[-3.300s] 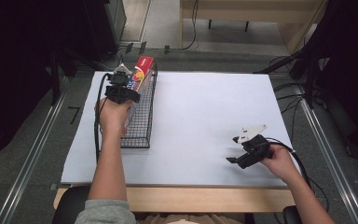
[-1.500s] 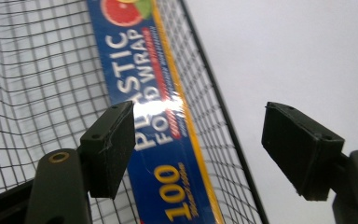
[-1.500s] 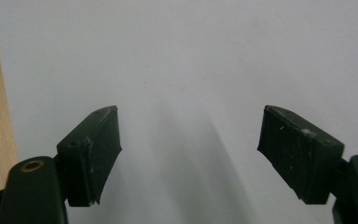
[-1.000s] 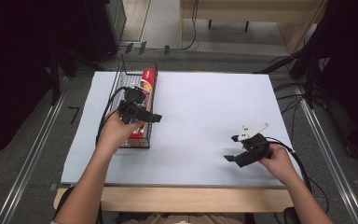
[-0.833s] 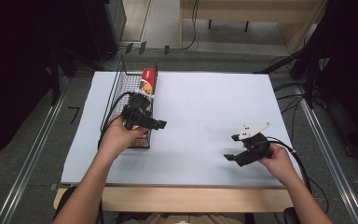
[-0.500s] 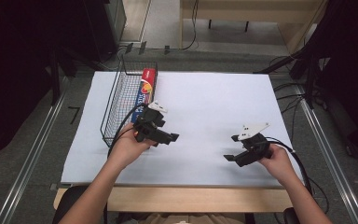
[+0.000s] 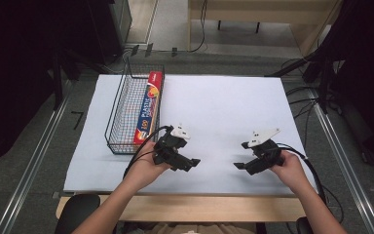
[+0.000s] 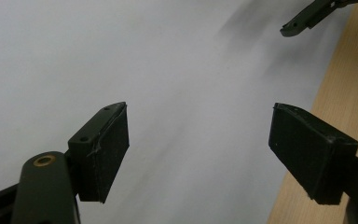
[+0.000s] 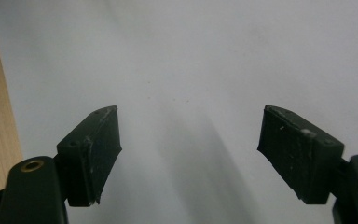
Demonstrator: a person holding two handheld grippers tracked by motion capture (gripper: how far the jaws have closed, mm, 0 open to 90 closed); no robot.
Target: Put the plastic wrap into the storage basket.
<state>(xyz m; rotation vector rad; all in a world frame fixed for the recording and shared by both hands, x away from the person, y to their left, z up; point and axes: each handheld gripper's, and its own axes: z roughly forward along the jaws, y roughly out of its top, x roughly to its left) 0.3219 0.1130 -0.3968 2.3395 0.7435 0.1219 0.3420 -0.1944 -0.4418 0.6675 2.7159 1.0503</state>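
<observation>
Both black two-jaw tools gape wide, empty, over the white paper sheet (image 7: pixel 224 112): left gripper (image 7: pixel 187 163), right gripper (image 7: pixel 241 165). The long red plastic-wrap box (image 7: pixel 147 108) seemingly lies in the black wire basket (image 7: pixel 121 112), just beside the left one.

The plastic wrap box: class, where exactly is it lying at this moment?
In the high view, the plastic wrap box lies lengthwise inside the wire basket, against its right wall, on the table's left side, just beyond the open left gripper.
</observation>
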